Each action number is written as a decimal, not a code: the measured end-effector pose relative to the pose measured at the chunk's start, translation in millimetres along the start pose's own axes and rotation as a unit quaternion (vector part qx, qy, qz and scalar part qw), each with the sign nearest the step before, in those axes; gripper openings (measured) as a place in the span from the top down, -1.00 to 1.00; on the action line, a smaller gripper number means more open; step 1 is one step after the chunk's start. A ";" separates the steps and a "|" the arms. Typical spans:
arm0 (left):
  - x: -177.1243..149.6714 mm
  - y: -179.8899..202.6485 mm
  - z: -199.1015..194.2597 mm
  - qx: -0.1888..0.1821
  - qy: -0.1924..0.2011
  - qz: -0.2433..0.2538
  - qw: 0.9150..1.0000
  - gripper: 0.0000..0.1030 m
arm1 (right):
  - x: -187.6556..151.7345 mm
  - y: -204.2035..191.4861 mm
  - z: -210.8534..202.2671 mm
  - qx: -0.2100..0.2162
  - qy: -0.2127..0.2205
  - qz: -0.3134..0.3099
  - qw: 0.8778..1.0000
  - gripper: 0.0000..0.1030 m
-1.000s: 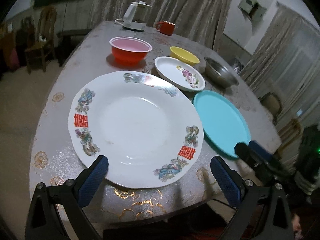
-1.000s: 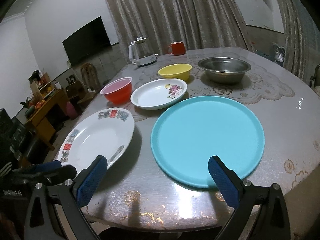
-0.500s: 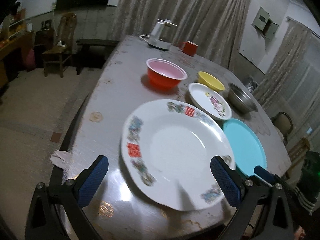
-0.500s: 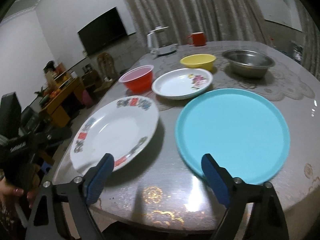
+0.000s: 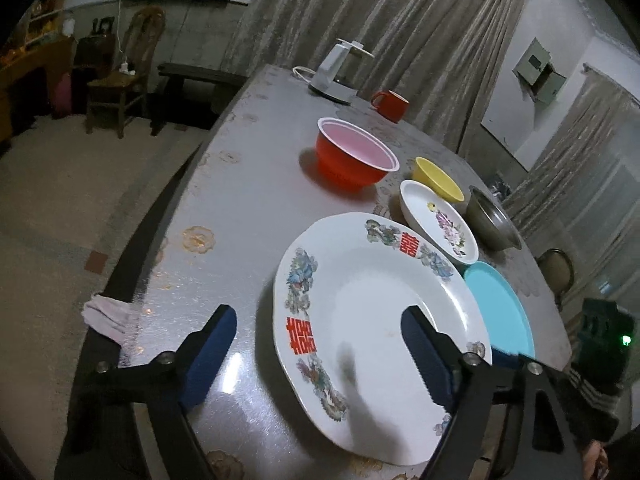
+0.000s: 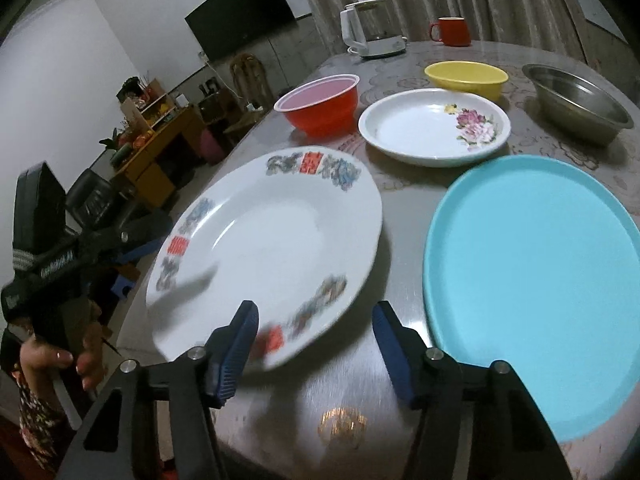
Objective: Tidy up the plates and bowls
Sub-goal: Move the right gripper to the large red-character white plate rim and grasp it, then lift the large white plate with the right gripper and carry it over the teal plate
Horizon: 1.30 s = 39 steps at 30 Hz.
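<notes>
The large white plate (image 5: pixel 372 320) is flanked at the tabletop's (image 5: pixel 248 208) near edge by both tools — the left tool (image 5: pixel 320 354) and right tool (image 6: pixel 314 346) (jaws closing, nothing yet clamped) are set astride opposite rims, equally near.

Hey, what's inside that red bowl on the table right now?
The red bowl shows only a plain pink lining, with no visible contents. Its near wall hides the lower inside in both views, so the bottom can't be checked.
</notes>
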State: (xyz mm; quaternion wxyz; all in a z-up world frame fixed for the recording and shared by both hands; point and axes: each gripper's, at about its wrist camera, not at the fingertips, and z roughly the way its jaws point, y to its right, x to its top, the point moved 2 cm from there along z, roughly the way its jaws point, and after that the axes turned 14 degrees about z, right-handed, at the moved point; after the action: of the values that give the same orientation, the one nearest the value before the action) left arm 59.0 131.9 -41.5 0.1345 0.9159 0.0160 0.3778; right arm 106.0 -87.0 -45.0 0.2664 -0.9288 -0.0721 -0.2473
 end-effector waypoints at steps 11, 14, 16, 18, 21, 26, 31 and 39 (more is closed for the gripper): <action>-4.6 0.1 11.4 -0.018 -0.009 0.018 1.000 -0.51 | 16.1 -1.8 28.1 0.006 0.023 -0.003 1.000 0.11; -5.7 4.5 16.3 -0.014 -0.017 0.033 0.999 -0.35 | 17.5 -2.8 30.9 0.000 0.032 -0.012 0.999 0.11; -6.9 8.4 19.6 -0.012 -0.022 0.046 0.999 -0.22 | 18.9 -1.7 29.9 0.005 0.032 -0.010 0.999 0.11; -8.6 11.5 24.6 -0.011 -0.029 0.057 0.998 -0.07 | 19.9 -0.8 30.1 0.007 0.033 -0.011 0.999 0.12; -10.2 14.6 27.0 -0.013 -0.027 0.069 0.997 -0.03 | 21.0 -1.0 32.6 0.006 0.039 -0.021 0.999 0.14; -7.5 11.5 28.8 -0.042 -0.026 0.062 0.997 -0.29 | 19.0 -0.5 33.1 -0.004 0.059 -0.041 0.997 0.28; -7.8 29.1 35.0 -0.020 -0.029 0.120 0.992 -0.45 | 20.0 0.5 32.7 -0.006 0.061 -0.042 0.997 0.34; -16.1 35.9 36.8 0.038 -0.009 0.171 0.984 -0.28 | 20.2 4.5 32.4 -0.004 0.063 -0.030 0.998 0.45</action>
State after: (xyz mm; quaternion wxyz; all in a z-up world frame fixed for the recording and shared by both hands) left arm 70.5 86.6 -68.2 0.0332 0.9129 -0.1282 0.3860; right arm 138.4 -73.5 -60.9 0.2590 -0.9098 -0.0823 -0.3139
